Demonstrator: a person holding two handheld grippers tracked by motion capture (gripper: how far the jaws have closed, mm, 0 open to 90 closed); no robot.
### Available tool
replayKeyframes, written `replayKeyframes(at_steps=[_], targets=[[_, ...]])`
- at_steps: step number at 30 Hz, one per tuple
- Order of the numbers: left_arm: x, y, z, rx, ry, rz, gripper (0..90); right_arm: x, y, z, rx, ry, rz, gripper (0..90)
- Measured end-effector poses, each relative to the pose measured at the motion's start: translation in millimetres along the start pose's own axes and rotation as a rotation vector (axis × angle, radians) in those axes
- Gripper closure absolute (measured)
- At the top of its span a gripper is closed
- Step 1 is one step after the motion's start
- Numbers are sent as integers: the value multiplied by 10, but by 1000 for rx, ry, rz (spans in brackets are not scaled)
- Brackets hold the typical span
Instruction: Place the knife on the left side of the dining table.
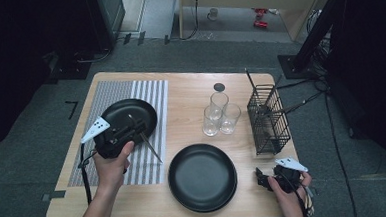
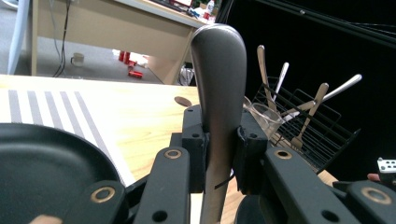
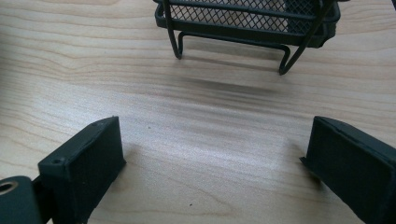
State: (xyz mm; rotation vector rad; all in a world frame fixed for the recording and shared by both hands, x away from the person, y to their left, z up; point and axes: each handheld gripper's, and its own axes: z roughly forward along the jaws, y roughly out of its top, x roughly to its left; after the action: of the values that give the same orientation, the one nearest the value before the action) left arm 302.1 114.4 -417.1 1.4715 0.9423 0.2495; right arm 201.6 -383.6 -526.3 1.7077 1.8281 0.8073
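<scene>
**Left gripper clamped on a utensil handle over the mat; right gripper open, parked**

Left gripper (image 1: 132,127): jaws closed tight on a grey utensil (image 2: 219,100), handle gripped between the pads, rounded handle end sticking up past them in the left gripper view. From the high view, thin shaft of the same utensil (image 1: 149,147) slanting down and right from the jaws, over the striped placemat (image 1: 153,98), tip near the mat's right edge. Which kind of utensil: cannot tell, working end too thin to read.

Held above the near rim of the black plate (image 1: 126,112) lying on the placemat. Touching the plate or clear of it: cannot tell.

Right gripper (image 3: 212,163): jaws spread wide, nothing between the pads, bare wooden table (image 3: 93,70) underneath. Sitting at the table's near right corner (image 1: 279,176), just right of the stack of black plates (image 1: 202,177).

Black wire cutlery basket (image 1: 267,117) straight ahead of the right gripper, well apart, feet on the wood. Forks and spoons (image 2: 308,105) standing tilted in it.

Three clear glasses (image 1: 220,114) clustered mid-table, between the placemat and the basket. Small dark disc (image 1: 219,87) behind them.
</scene>
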Motion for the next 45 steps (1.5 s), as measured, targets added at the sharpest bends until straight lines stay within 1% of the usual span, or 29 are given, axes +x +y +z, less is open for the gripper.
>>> replayKeyframes(at_steps=[2, 3, 8, 12, 16, 18, 24, 26, 28, 31, 34, 37, 41, 44, 45], targets=[[3, -39, 6, 8, 3, 4, 787, 0, 0, 0, 0, 0, 0, 39], [12, -63, -11, -8, -3, -2, 787, 0, 0, 0, 0, 0, 0, 39], [60, -77, -106, -3, 13, -15, 787, 2, 0, 1, 0, -2, -2, 39], [93, -95, -192, 1, 16, -12, 786, 2, 0, 1, 0, -1, -2, 39], [195, -146, -279, -13, 22, -54, 784, 2, 0, 1, 0, -1, -2, 39], [252, -157, -316, -6, 21, -72, 782, 2, 0, 0, 0, -1, -1, 39], [333, -229, -458, -5, 19, -96, 777, -4, -1, -2, -2, 2, 4, 41], [367, -259, -500, -6, 25, -105, 773, -9, -1, -3, -3, 6, 4, 40], [439, -319, -570, -8, 50, -136, 765, -12, -2, -4, -4, 8, 7, 40], [542, -400, -636, -14, 56, -173, 756, -11, -2, -4, -4, 7, 7, 42], [636, -473, -693, -8, 81, -196, 779, -11, -2, -4, -5, 5, 8, 44], [705, -541, -726, -20, 74, -231, 780, -11, -2, -5, -5, 5, 8, 45], [756, -583, -754, -16, 71, -245, 776, -12, -2, -5, -5, 5, 9, 46], [774, -596, -764, -12, 75, -243, 771, -11, -2, -7, -4, 5, 12, 46], [785, -606, -767, -9, 82, -240, 767, -11, -2, -6, -5, 4, 11, 46]])
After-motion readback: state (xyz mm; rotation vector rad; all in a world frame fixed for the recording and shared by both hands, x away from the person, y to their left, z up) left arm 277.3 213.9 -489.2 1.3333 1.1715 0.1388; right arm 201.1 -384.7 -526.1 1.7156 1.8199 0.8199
